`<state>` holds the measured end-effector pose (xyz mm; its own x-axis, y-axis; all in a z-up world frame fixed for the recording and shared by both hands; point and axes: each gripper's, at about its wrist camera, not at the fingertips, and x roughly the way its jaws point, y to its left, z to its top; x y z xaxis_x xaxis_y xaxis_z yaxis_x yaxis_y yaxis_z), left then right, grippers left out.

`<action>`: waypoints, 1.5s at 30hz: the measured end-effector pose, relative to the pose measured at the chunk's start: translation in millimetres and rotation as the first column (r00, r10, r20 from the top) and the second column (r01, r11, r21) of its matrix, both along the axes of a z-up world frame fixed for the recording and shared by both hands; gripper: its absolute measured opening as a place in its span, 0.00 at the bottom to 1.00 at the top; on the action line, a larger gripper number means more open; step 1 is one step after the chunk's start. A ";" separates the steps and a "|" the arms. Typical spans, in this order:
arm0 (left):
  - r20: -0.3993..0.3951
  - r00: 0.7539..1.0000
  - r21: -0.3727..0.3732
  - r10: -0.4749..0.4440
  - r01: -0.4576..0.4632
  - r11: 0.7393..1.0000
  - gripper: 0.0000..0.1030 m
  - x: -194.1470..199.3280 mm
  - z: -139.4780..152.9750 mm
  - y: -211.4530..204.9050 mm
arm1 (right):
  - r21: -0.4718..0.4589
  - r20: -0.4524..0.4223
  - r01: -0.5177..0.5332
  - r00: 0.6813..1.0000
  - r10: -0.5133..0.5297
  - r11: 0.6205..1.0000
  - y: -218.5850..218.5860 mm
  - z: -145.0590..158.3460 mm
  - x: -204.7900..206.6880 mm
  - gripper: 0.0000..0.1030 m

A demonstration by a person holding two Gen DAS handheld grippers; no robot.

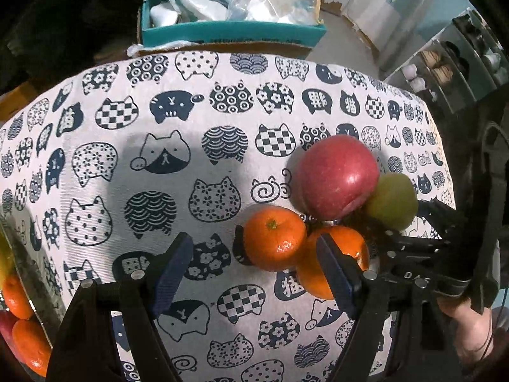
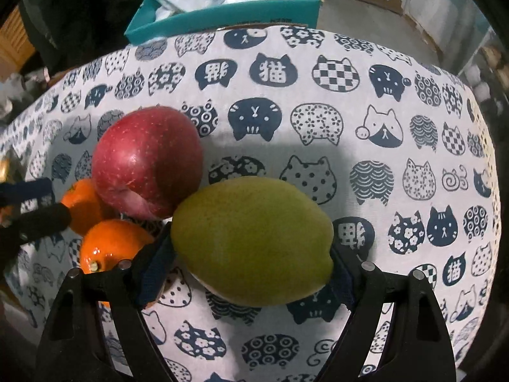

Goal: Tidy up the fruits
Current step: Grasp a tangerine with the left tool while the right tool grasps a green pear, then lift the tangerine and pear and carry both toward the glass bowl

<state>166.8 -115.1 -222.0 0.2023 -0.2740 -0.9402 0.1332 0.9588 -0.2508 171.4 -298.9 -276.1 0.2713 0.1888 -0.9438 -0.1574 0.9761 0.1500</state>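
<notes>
A red apple point(image 1: 337, 175), a green lemon-shaped fruit point(image 1: 393, 200) and two oranges point(image 1: 273, 242) point(image 1: 337, 254) lie bunched on the cat-print tablecloth point(image 1: 191, 146). My left gripper point(image 1: 254, 261) is open and empty, its right finger in front of the nearer orange. My right gripper point(image 2: 251, 254) is shut on the green fruit point(image 2: 254, 238), which touches the apple point(image 2: 146, 162). Both oranges point(image 2: 86, 203) point(image 2: 111, 245) sit left of it. The left gripper's fingers point(image 2: 38, 216) show at the left edge of the right wrist view.
A teal box point(image 1: 229, 31) with plastic bags stands beyond the table's far edge, also in the right wrist view point(image 2: 222, 12). A shiny container point(image 1: 22, 312) holding oranges and other fruit sits at the left edge. Shelves point(image 1: 445, 63) stand at the right.
</notes>
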 end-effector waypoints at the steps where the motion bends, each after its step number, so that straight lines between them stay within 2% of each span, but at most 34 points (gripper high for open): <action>1: -0.004 1.000 0.002 -0.002 0.002 1.000 0.79 0.1 -2.2 -0.6 | 0.005 0.004 0.004 1.000 -0.004 1.000 -0.2 0.1 -0.4 0.81; 7: -0.008 1.000 -0.011 0.004 -0.005 1.000 0.78 1.8 -11.7 -2.0 | 0.000 0.015 0.026 1.000 -0.026 1.000 -7.7 4.7 -6.7 0.81; 9: -0.010 1.000 -0.024 0.004 -0.004 1.000 0.75 2.5 -13.1 -1.4 | 0.001 0.012 0.036 0.999 -0.036 0.999 -11.5 5.8 -9.9 0.81; 10: -0.012 1.000 -0.031 0.003 -0.004 1.000 0.70 3.0 -13.5 -1.5 | 0.002 0.012 0.042 0.999 -0.042 0.999 -10.6 4.6 -10.9 0.81; 15: -0.007 1.000 -0.062 -0.017 0.017 0.998 0.57 2.1 -12.9 -4.6 | 0.014 0.022 0.067 0.997 -0.068 0.998 -18.4 11.2 -14.5 0.81; 17: 0.002 0.999 -0.075 -0.035 0.035 0.997 0.45 0.6 -11.0 -7.2 | 0.020 0.032 0.073 0.997 -0.074 0.997 -22.8 17.1 -16.3 0.81; 29: 0.081 0.994 -0.001 -0.076 0.077 0.997 0.44 -10.2 2.7 -12.4 | 0.025 0.118 0.078 0.990 -0.080 0.997 -25.9 49.8 -27.8 0.81; 35: 0.159 0.982 0.036 -0.098 0.093 0.995 0.44 -20.6 27.7 -10.2 | 0.041 0.170 0.079 0.982 -0.085 0.996 -24.2 68.2 -35.6 0.81; 45: 0.244 0.965 0.031 -0.091 0.086 0.996 0.44 -37.3 67.3 -3.9 | 0.058 0.261 0.060 0.962 -0.073 0.997 -14.4 109.1 -45.9 0.81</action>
